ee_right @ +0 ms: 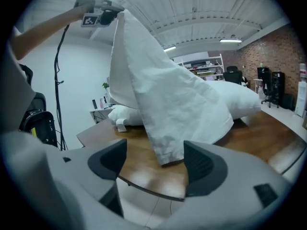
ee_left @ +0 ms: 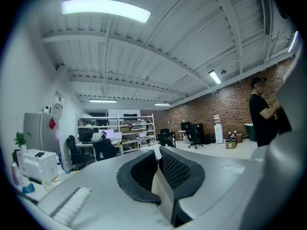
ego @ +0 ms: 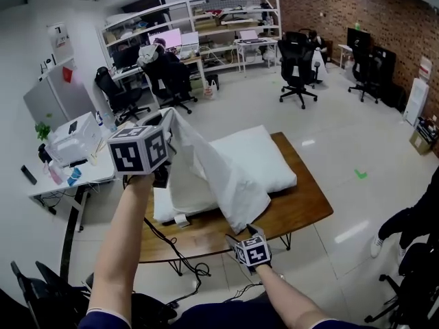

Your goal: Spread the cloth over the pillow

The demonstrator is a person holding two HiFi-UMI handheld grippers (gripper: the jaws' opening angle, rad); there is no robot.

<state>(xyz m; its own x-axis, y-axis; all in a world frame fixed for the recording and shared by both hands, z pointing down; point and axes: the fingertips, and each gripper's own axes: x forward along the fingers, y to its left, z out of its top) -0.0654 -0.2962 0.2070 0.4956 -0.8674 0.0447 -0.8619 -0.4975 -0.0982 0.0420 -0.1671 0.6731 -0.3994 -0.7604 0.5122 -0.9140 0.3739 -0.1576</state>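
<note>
Right hand-held gripper (ego: 250, 233) sits low at the bottom of the frame, jaws wide with nothing in them, just short of the desk (ego: 302, 208) edge where the white cloth (ego: 219, 170) drops its loose corner. Left hand-held gripper (ego: 167, 117) is clamped on another corner, upper left, hoisting the wrinkly cloth like a tent over the left part of the pillow (ego: 264, 157) mid-desk. Bare wood runs along the near and right edges, with open floor (ego: 343, 149) off to the right.

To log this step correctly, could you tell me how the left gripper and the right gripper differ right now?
The left gripper is shut on the cloth; the right gripper is open and holds nothing. The left gripper is high above the table; the right gripper sits low by its near edge, facing the cloth's hanging corner. Both carry a marker cube.
</note>
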